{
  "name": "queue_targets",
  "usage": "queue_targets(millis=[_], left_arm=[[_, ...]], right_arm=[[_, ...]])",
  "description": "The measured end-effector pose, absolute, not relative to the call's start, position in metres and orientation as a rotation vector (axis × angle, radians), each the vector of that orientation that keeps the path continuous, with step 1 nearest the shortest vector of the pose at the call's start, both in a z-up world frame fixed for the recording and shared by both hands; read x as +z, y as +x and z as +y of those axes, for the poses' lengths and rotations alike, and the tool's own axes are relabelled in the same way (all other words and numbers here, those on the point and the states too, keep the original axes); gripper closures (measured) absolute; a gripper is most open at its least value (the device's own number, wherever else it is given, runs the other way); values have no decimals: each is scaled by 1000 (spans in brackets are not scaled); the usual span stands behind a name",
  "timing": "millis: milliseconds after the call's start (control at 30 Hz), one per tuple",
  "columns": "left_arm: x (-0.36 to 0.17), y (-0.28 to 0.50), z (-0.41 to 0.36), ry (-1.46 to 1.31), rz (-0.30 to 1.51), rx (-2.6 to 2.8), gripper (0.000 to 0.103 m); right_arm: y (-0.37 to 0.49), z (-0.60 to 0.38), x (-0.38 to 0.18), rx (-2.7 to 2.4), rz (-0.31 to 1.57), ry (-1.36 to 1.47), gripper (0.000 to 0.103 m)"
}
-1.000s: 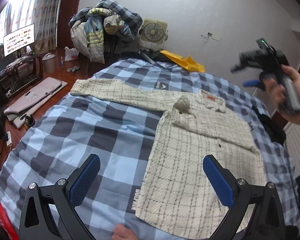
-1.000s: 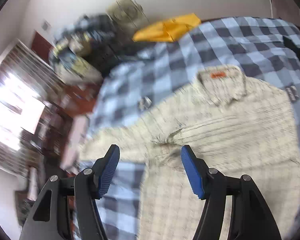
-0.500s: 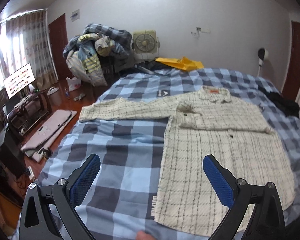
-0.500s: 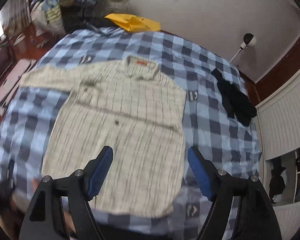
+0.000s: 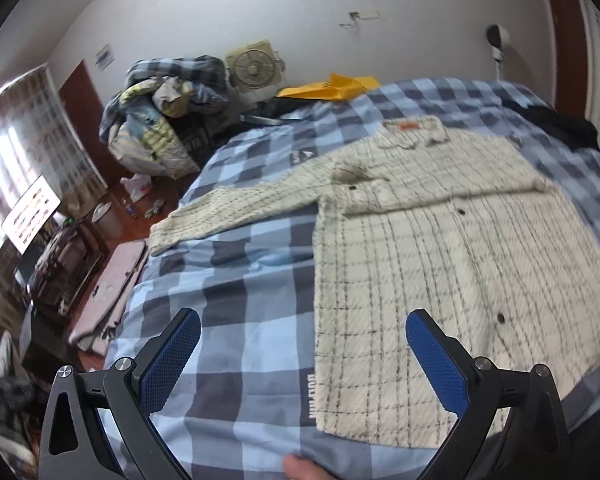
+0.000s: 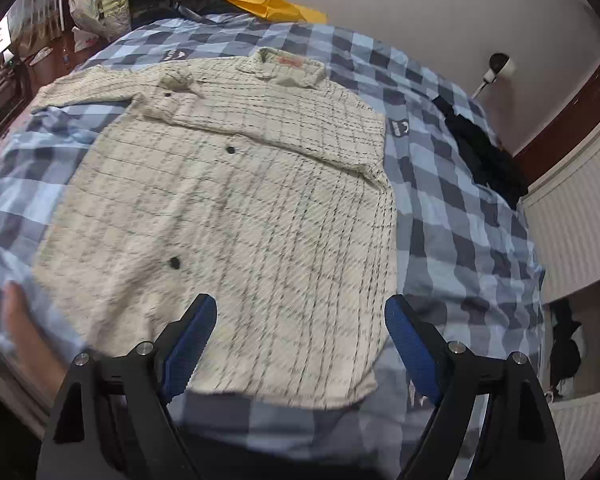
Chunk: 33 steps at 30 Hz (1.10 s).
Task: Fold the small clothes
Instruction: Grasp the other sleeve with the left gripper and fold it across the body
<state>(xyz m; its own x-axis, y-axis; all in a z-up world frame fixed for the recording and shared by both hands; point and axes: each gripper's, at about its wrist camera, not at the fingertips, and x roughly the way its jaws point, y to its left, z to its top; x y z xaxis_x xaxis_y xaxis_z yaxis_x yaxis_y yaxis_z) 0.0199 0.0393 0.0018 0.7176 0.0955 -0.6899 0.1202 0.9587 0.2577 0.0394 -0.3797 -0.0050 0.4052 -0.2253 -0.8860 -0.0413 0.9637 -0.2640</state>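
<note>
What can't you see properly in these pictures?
- Shirt: its right sleeve seems folded across the chest; right wrist view, its cuff can't be made out.
- Shirt hem: right wrist view, motion blur smears it.
- Hand: right wrist view, blurred; what it holds is unclear.
- Screen: left wrist view, too small to read.
- Black clothes: right wrist view, too dark to identify.

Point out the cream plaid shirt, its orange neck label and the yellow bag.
Cream plaid button-up shirt [image 6: 236,216], right wrist view, on its front panel.
Orange neck label [image 6: 289,61], right wrist view, inside the collar.
Yellow plastic bag [image 5: 332,89], left wrist view, on its middle.
</note>
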Motion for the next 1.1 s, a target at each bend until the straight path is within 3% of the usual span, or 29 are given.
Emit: queue_targets(millis=[167, 467, 667, 900, 1100], left_arm=[[-6, 24, 25, 327, 799, -55, 0], [-16, 43, 35, 260, 903, -91, 0], [-30, 107, 78, 194, 1043, -72, 0], [-85, 241, 204, -73, 1269, 117, 0], [-121, 319, 343, -404, 1286, 386, 1]], right_arm=[[37, -418, -43, -90, 1109, -46, 19], [22, -398, -34, -82, 1014, -149, 19], [21, -396, -38, -82, 1012, -165, 19], [32, -403, -51, -97, 1071, -145, 19], [45, -406, -68, -119, 1148, -130, 19]])
